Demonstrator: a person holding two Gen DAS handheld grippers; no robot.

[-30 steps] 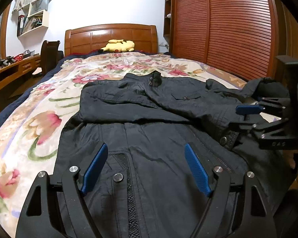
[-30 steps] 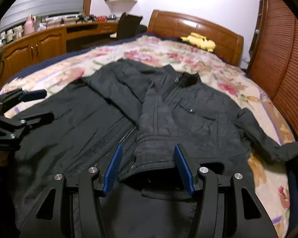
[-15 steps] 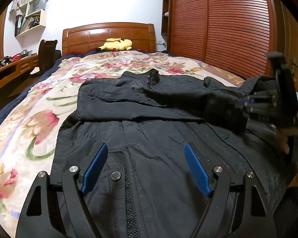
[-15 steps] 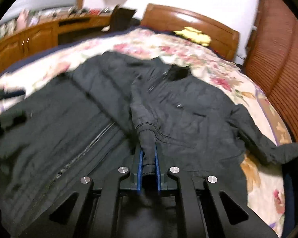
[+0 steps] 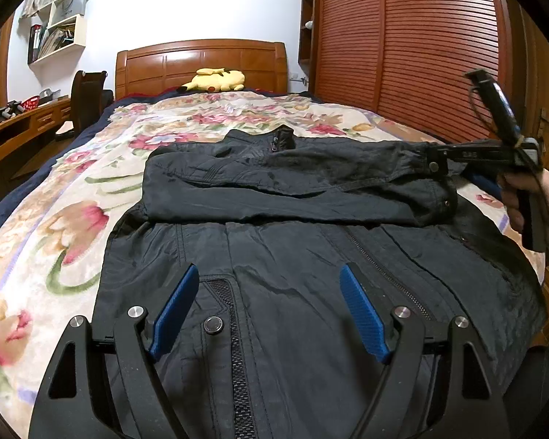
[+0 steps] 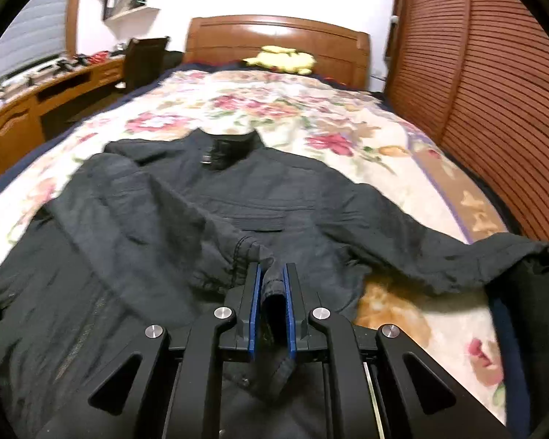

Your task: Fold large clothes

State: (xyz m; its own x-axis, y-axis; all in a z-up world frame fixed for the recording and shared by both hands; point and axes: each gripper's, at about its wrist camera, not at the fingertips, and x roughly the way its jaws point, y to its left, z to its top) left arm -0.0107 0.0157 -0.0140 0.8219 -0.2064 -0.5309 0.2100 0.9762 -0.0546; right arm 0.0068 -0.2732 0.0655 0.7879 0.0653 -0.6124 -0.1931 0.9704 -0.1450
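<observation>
Early in the fold: my right tool [image 6: 271, 292] pinches the sleeve cuff [image 6: 272, 281] across the jacket [image 5: 311, 292], left tool [image 5: 267, 311] spread, body unfolded.

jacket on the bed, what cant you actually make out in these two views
- Jacket hem: cut off at the bottom edge of the left wrist view, behind the open left tongs.
- Cuff end: right wrist view, hidden between the shut right tongs.
- Far sleeve end: runs out of the right edge of the right wrist view.
- Shelf contents: too small in the left wrist view, blurred in the right.
- Person's hand: cut off by the right edge of the left wrist view.
</observation>
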